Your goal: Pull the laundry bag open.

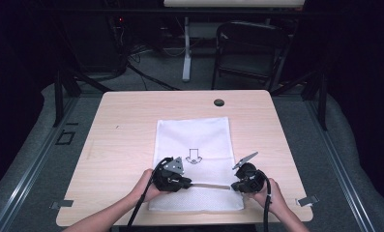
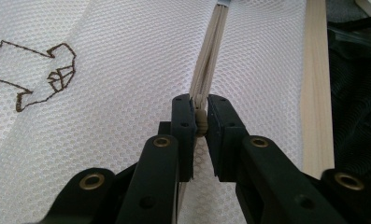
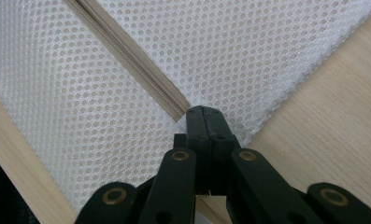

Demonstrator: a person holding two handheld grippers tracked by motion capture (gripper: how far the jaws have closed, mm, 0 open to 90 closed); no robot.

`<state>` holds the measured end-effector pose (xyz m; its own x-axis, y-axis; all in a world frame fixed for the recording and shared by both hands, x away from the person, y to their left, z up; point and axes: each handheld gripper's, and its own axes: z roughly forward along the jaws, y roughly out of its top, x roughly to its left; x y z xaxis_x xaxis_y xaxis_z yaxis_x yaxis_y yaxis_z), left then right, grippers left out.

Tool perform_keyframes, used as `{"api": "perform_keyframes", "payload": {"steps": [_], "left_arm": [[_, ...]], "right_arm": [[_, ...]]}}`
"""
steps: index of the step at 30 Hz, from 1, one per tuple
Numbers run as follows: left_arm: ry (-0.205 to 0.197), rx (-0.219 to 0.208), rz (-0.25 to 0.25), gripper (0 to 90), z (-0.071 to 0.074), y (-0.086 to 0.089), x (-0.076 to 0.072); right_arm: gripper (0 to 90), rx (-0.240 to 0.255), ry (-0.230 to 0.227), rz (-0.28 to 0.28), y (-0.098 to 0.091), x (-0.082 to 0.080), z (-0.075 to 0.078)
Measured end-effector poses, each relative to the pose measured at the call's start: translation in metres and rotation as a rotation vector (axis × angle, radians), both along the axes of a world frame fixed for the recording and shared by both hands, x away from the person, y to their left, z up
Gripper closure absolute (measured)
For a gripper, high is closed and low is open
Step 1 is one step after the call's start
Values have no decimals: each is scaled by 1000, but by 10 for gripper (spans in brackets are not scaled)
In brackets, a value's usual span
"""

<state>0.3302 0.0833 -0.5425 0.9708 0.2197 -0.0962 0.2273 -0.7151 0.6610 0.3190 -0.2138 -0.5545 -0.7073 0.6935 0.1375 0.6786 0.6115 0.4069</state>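
While the left hand-held gripper (image 2: 199, 122) clamps the zipper pull (image 2: 201, 122) at nine o'clock, the right hand-held gripper (image 3: 206, 122) pinches the mesh bag (image 1: 194, 135)'s zipper end (image 3: 181, 112); the zipper looks closed.

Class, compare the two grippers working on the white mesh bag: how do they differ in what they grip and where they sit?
The left gripper pinches the zipper pull; the right gripper clamps the zipper end at the mesh bag's edge. In the high view, the left gripper sits over the bag, the right gripper near its right edge. Both are shut, black and hand-held.
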Motion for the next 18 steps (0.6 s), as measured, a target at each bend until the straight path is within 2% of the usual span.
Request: {"api": "perform_keyframes", "payload": {"steps": [18], "left_arm": [[22, 11, 30, 818, -1, 23, -2]], "right_arm": [[900, -6, 1, -2, -1, 0, 0]]}}
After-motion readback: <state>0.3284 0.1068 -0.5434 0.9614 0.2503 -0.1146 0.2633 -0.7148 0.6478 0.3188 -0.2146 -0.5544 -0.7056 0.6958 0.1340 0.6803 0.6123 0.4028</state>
